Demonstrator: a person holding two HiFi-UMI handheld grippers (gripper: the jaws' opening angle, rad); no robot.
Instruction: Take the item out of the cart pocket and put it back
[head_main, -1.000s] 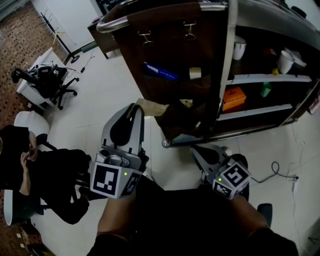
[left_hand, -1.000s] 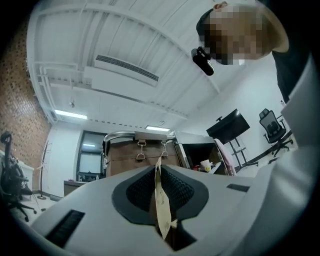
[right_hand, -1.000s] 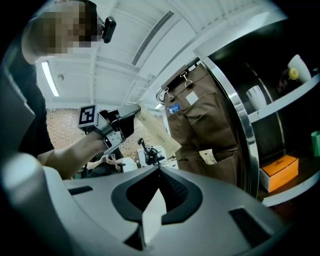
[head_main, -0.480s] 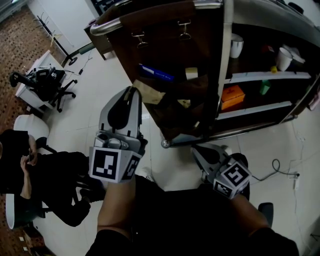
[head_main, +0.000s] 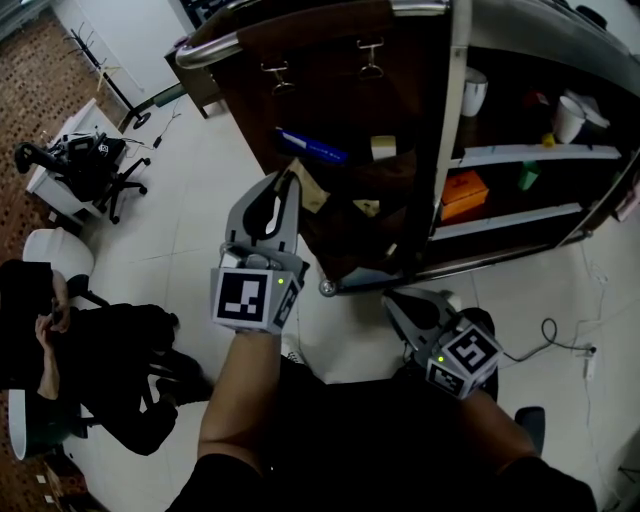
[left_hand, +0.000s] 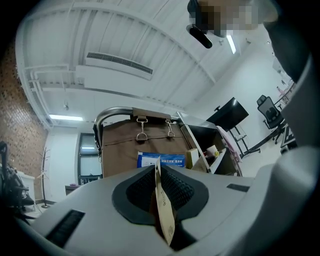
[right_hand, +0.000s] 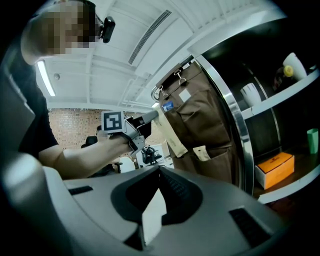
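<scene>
Left gripper (head_main: 290, 182) clamped on kraft paper packet (head_main: 311, 192), packet outside the cart pocket panel (head_main: 340, 100).
Packet pinched edge-on between left jaws, sticking out past the tips, tilted, just beside the brown panel's left edge, below the blue packet (head_main: 314, 147) in an upper pocket. Right gripper (head_main: 392, 299) low near the cart base, well apart from the packet, jaws meeting at the tips.
</scene>
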